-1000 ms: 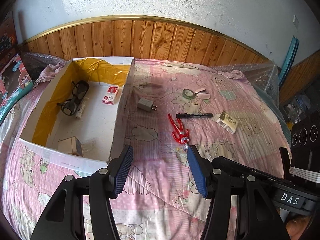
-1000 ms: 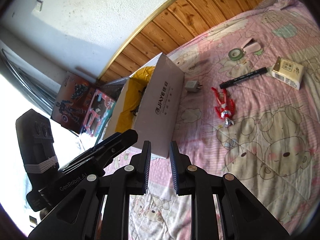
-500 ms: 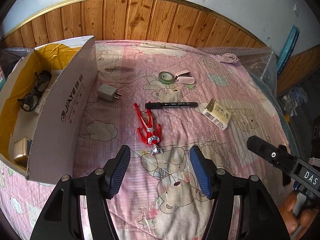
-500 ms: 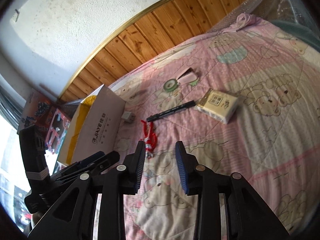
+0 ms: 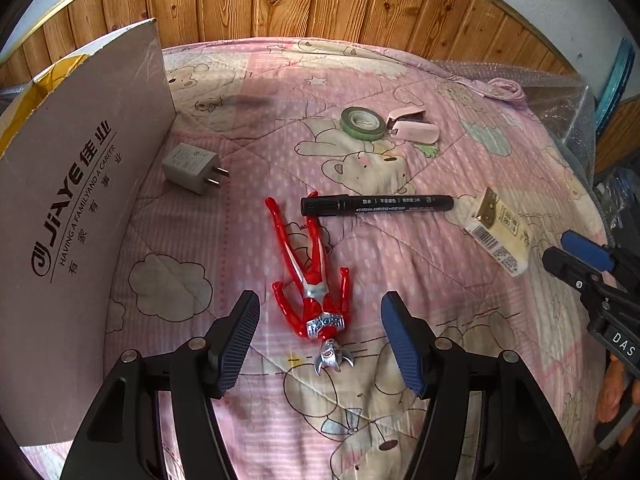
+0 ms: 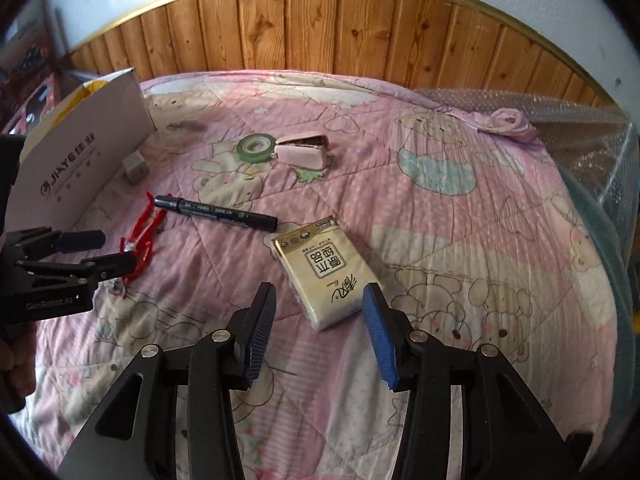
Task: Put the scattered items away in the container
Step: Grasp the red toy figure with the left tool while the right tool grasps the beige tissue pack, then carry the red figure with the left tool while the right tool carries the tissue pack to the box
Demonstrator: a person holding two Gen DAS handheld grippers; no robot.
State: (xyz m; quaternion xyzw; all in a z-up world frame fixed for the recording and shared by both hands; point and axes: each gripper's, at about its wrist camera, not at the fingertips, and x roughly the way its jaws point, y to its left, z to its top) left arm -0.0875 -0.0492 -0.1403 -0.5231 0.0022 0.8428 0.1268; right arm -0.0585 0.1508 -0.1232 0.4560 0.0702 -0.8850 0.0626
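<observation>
A red toy figure (image 5: pixel 310 280) lies on the pink quilt, its silver head between the open fingers of my left gripper (image 5: pixel 320 332), which hovers just above it. My right gripper (image 6: pixel 318 324) stands open over the near end of a yellow tissue pack (image 6: pixel 326 270). The white cardboard box (image 5: pixel 72 208) stands at the left, and only its printed outer wall shows. A black marker (image 5: pixel 376 205), a white charger plug (image 5: pixel 192 167), a green tape roll (image 5: pixel 362 122) and a pink stapler (image 5: pixel 414 129) lie scattered beyond.
A wooden panel wall (image 5: pixel 320 4) runs behind the bed. Bubble wrap (image 6: pixel 580 128) covers the bed's right edge. Toy boxes (image 6: pixel 28 80) stand at the far left. A hand (image 6: pixel 16 360) holds the left gripper's handle.
Both grippers swung right, away from the box, and came down close to the quilt. The left one came over the red figure. The right one opened wide over the tissue pack.
</observation>
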